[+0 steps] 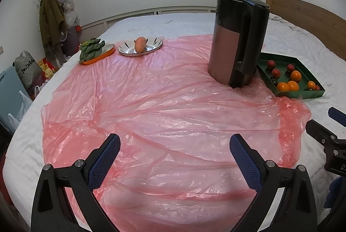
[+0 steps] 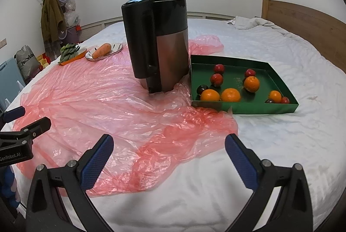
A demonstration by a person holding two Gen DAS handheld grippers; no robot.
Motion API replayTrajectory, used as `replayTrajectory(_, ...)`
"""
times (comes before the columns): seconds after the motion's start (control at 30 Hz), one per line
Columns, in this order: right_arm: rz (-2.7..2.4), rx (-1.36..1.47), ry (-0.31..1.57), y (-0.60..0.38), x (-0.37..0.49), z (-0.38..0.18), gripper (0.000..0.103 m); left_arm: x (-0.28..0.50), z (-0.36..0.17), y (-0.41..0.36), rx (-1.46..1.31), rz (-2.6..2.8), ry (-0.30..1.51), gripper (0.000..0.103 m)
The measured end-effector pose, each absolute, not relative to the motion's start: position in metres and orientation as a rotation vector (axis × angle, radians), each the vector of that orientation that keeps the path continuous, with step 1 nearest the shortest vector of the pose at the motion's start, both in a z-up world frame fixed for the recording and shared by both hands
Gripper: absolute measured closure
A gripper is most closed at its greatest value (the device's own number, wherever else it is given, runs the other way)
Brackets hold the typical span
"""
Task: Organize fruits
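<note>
A green tray (image 2: 279, 78) lies on the bed at the right and holds several oranges (image 2: 230, 95) and small red and dark fruits (image 2: 217, 79). It also shows in the left wrist view (image 1: 302, 94), with an orange (image 1: 295, 75) in it. My left gripper (image 1: 174, 142) is open and empty above the pink plastic sheet (image 1: 151, 102). My right gripper (image 2: 169, 144) is open and empty above the sheet's edge (image 2: 151, 145), well short of the tray. Each gripper shows at the edge of the other's view.
A tall black and copper juicer (image 2: 160, 41) stands on the sheet just left of the tray. At the far left, a white plate (image 1: 129, 50) holds a carrot (image 1: 140, 44) and an orange dish (image 1: 108, 50) holds leafy greens (image 1: 92, 48). Bags and clutter lie beyond the bed's left edge.
</note>
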State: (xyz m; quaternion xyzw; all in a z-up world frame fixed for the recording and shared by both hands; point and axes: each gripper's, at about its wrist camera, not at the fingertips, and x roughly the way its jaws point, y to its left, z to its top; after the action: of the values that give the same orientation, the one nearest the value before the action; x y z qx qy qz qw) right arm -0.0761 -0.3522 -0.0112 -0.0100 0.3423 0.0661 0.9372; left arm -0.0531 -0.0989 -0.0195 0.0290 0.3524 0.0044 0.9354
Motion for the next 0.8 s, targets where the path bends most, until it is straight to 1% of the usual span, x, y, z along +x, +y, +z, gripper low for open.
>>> replayTrajectory(0.8, 0.09, 0.0, 0.7, -0.368, -0.069, -0.01, 0.0, -0.049, -0.023, -0.102, 0.066, 0.008, 0.727, 0.004)
